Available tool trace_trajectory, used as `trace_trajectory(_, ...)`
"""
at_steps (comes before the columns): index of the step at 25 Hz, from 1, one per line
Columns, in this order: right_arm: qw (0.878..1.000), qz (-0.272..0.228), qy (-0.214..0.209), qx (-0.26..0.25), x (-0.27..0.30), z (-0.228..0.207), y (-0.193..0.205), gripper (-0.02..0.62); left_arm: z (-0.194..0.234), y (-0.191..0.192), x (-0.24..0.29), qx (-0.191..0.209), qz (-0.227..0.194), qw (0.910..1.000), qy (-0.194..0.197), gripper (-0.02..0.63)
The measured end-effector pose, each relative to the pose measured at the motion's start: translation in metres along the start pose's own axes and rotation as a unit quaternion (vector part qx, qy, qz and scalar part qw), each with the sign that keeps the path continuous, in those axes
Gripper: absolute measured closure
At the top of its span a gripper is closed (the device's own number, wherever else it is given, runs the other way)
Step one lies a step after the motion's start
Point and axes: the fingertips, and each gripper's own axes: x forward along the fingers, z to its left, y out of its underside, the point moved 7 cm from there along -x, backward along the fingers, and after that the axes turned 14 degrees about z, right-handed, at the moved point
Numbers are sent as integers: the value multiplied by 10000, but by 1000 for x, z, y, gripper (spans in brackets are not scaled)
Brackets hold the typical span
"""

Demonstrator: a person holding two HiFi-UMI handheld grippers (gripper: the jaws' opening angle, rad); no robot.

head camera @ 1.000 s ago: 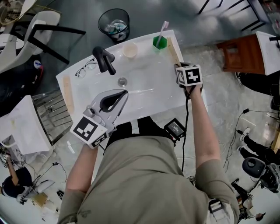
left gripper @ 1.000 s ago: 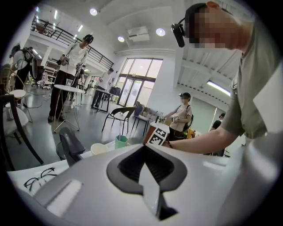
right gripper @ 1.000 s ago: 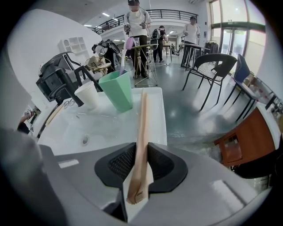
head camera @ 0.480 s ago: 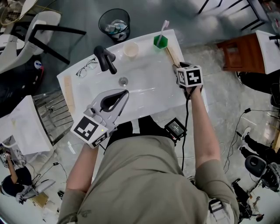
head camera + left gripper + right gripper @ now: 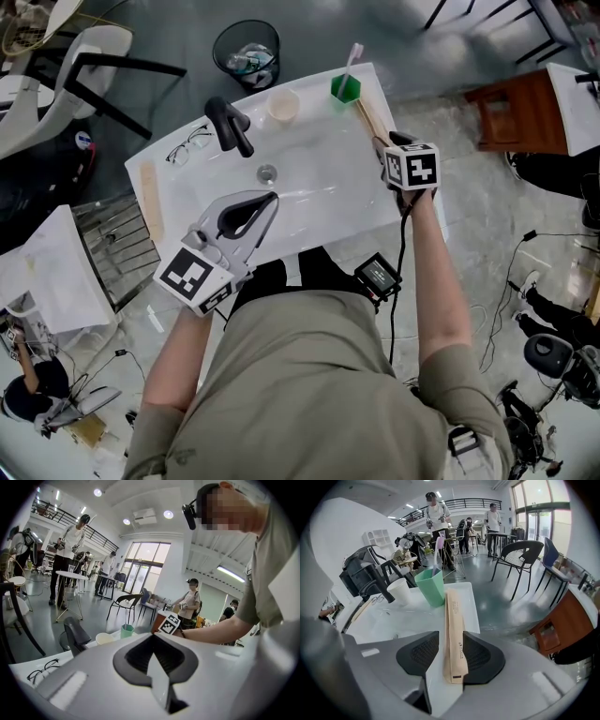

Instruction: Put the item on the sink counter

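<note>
The item is a long tan paper sleeve (image 5: 368, 117) lying flat along the right rim of the white sink counter (image 5: 323, 202). Its near end (image 5: 454, 639) sits between the jaws of my right gripper (image 5: 451, 643). Those jaws are opening: the left pad stands clear of the sleeve and the right pad is just beside it. In the head view the right gripper (image 5: 384, 142) hovers at the counter's right edge. My left gripper (image 5: 270, 197) is over the front of the basin, its tips together with nothing between them (image 5: 153, 637).
A green cup (image 5: 344, 89) with a toothbrush and a white cup (image 5: 282, 106) stand at the back rim. A black faucet (image 5: 228, 125), glasses (image 5: 186, 145) and a second tan sleeve (image 5: 147, 197) occupy the left side. Beyond are a bin (image 5: 246, 49) and a wooden table (image 5: 516, 117).
The right gripper's jaws have spread apart, letting go of the tan sleeve, which now rests on the counter. The left gripper has stayed where it was.
</note>
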Motion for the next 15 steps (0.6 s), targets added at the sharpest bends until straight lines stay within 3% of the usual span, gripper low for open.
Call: trace_trajectory(15,9991,-405,-104,111,-41,23,-4,451,1,-12,-19,166,-127,9998,-2,600)
